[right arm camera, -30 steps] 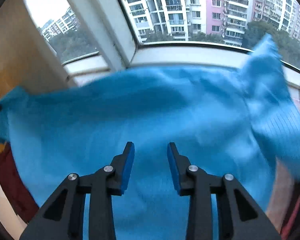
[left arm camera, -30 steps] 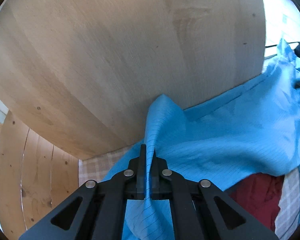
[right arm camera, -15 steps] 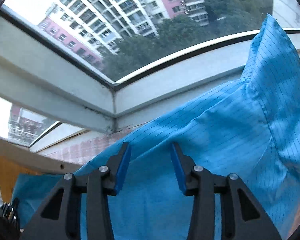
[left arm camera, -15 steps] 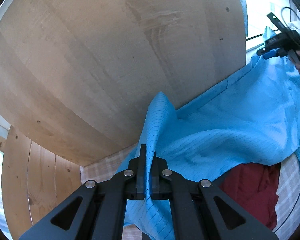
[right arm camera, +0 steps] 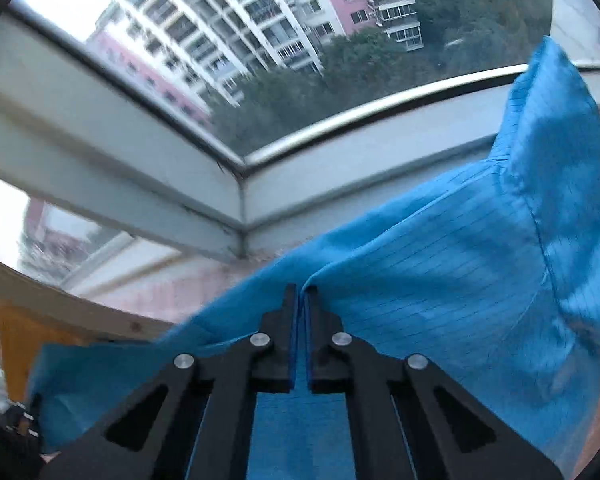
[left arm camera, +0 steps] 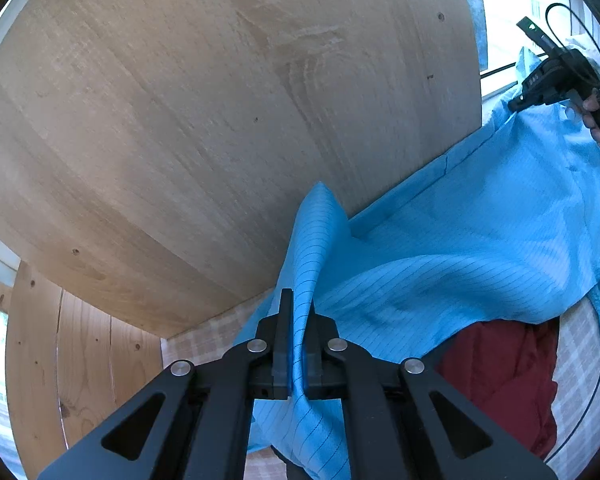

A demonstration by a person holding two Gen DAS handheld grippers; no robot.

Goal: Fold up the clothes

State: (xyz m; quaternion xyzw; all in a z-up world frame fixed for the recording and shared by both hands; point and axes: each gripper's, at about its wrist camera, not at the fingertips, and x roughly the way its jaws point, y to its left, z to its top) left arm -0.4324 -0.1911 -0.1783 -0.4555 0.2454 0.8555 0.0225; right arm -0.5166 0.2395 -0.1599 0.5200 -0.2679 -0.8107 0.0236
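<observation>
Both hand-held grippers, left [left arm camera: 298, 316] and right [right arm camera: 301, 300], clenched on blue garment [left arm camera: 480, 240] edge, stretched between.

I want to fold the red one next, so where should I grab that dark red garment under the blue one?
Grip the dark red garment at its exposed bunched folds, coming from above on the right; the blue garment drapes over its upper edge.

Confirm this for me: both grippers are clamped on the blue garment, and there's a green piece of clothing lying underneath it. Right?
Almost. Both the left gripper and the right gripper are shut on the blue garment, but the clothing lying underneath it is dark red, not green. The left wrist view shows this.
</observation>
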